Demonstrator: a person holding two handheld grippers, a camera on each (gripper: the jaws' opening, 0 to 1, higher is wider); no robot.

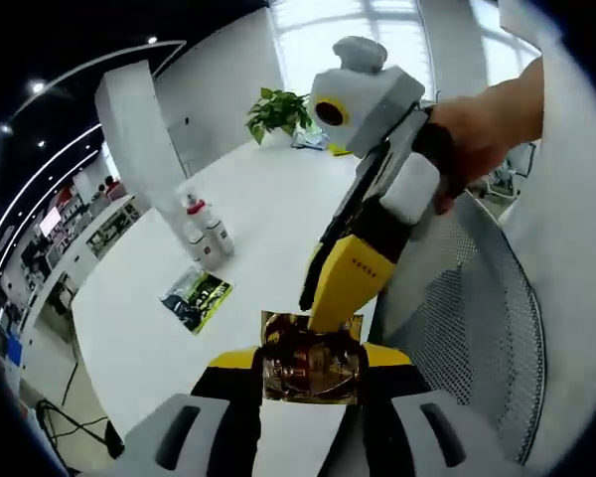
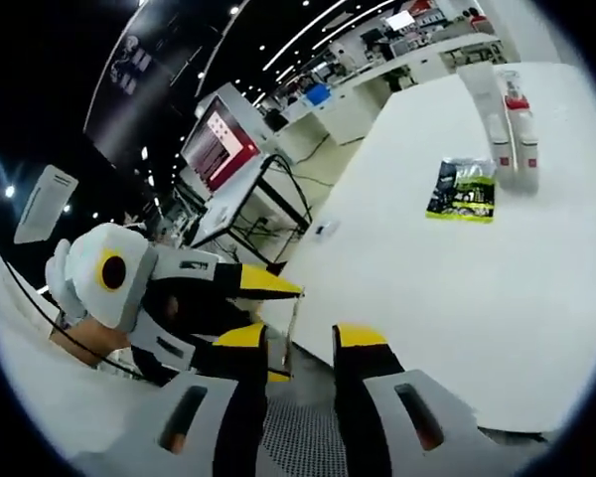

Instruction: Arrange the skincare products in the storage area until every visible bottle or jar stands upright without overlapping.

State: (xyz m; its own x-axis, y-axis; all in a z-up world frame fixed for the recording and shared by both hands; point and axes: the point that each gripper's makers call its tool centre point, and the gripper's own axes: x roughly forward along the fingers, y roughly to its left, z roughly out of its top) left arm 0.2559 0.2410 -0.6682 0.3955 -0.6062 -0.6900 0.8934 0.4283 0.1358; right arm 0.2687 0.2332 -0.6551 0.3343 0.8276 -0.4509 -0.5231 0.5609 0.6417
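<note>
With the left hand-held gripper point(image 1: 308, 373) clamped on a gold packet point(image 1: 310, 360) and the right hand-held gripper point(image 2: 298, 343) open and empty, the packet's placement beside the bottles point(image 1: 207, 234) on the bench point(image 1: 278, 199) is judged next.

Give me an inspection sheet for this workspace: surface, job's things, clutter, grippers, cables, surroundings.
Surface: white table, mostly bare.
Job's things: two white bottles with red caps, upright and side by side; a glossy gold-brown packet held between the left gripper's jaws.
Clutter: green and black sachet lying flat near the bottles.
Grippers: left gripper shut on the packet; right gripper open, holding nothing, at the table's edge, its jaw tip meeting the packet in the left gripper view.
Cables: dark cables on the floor beside the table.
Surroundings: potted plant at the table's far end, mesh chair, screens and desks behind.
</note>
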